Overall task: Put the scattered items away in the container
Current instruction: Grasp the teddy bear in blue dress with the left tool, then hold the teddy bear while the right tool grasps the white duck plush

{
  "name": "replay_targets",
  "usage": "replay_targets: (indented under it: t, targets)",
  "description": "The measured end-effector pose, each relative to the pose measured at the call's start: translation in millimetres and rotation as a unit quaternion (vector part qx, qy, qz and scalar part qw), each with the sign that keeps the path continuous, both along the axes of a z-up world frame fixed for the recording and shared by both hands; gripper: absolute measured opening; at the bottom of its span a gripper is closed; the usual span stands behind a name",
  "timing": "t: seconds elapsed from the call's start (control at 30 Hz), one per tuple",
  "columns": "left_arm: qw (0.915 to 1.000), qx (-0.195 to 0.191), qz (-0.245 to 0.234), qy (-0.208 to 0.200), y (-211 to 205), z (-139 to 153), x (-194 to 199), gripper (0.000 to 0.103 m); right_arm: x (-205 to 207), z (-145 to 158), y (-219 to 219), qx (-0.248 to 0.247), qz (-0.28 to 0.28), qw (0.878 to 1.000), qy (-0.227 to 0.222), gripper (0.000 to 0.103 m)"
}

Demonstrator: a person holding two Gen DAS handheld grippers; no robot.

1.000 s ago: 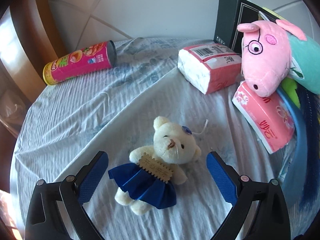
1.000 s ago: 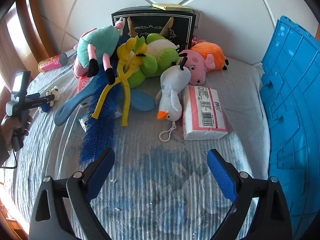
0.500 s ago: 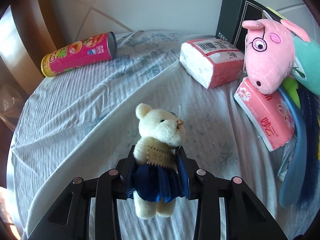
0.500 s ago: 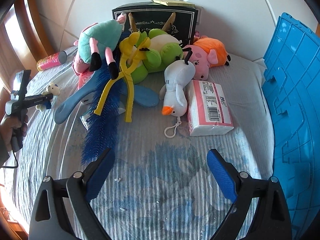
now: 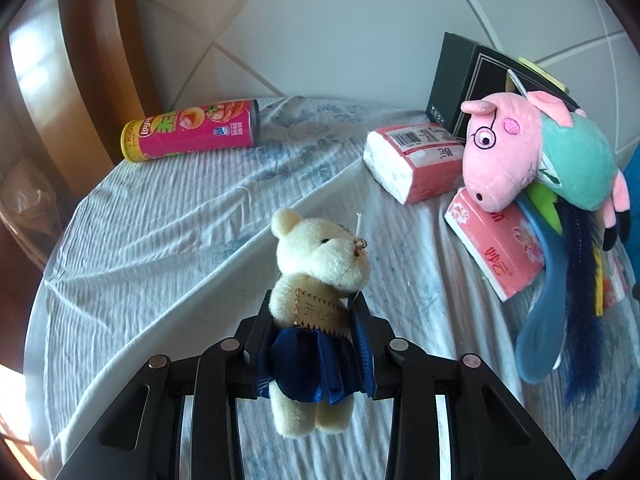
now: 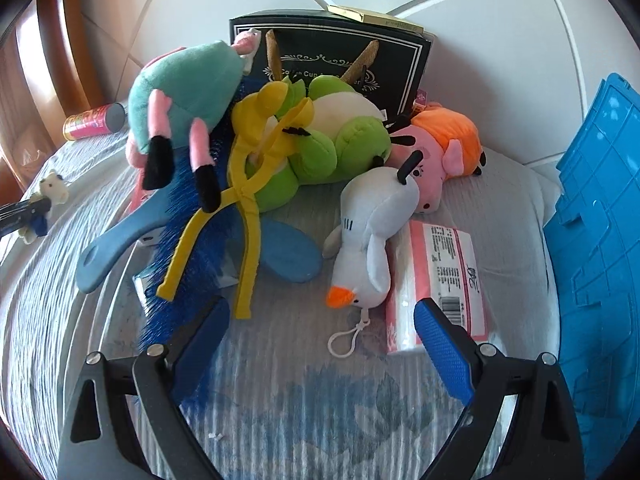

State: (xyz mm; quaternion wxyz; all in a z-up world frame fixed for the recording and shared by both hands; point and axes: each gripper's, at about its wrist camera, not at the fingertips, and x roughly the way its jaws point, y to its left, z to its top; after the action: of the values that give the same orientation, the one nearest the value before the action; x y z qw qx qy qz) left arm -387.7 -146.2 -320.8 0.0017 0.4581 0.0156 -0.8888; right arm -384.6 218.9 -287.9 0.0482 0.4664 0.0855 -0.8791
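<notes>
My left gripper (image 5: 316,312) is shut on a small cream teddy bear (image 5: 320,256) in a blue skirt and holds it upright above the bed sheet. The bear also shows at the far left of the right wrist view (image 6: 46,200). My right gripper (image 6: 322,320) is open and empty, low over the sheet, just before a white goose plush (image 6: 372,224) and a pink tissue pack (image 6: 444,280). The blue plastic container (image 6: 600,240) stands at the right edge.
A pile holds a pink pig plush in teal (image 5: 532,156), a green frog plush (image 6: 328,140), a yellow long-limbed toy (image 6: 248,184), an orange-pink pig (image 6: 444,140) and a blue brush (image 6: 176,220). A pink chip can (image 5: 192,130), tissue packs (image 5: 416,160) and a black box (image 6: 332,56) lie around.
My left gripper closed on the teddy bear and lifted it upright off the sheet. My right gripper moved forward toward the goose plush and tissue pack, staying open.
</notes>
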Motion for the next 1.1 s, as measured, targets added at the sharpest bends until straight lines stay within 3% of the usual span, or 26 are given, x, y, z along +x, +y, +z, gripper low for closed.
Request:
replay_targets:
  t: [0.2,0.27,0.3,0.57,0.67,0.73,0.77,1.1]
  targets:
    - [0.9999,-0.002,-0.003,0.012,2,17,20,0.033,-43,-13,9,-0.003,-0.022,1.000,0.014,0.094]
    - [0.9999,-0.003,-0.005,0.016,2,23,26,0.033,-55,-13,7,0.000,-0.020,1.000,0.023,0.087]
    - [0.9998,-0.005,-0.005,0.018,2,26,30,0.034,-63,-15,5,-0.002,-0.018,1.000,0.019,0.084]
    - [0.9995,-0.011,-0.008,0.029,3,47,44,0.034,-107,-48,0,0.042,-0.025,0.999,-0.013,0.083]
    - [0.9995,-0.011,-0.009,0.029,5,49,47,0.034,-112,-54,0,0.053,-0.023,0.998,-0.017,0.083]
    - [0.9995,-0.010,-0.008,0.028,6,49,48,0.034,-114,-54,1,0.066,-0.029,0.997,-0.017,0.070]
    - [0.9995,-0.009,-0.007,0.028,7,49,49,0.034,-114,-54,4,0.062,-0.032,0.997,-0.019,0.058]
    - [0.9996,0.004,-0.006,0.028,15,49,60,0.034,-93,-33,15,-0.002,-0.035,0.999,-0.009,0.052]
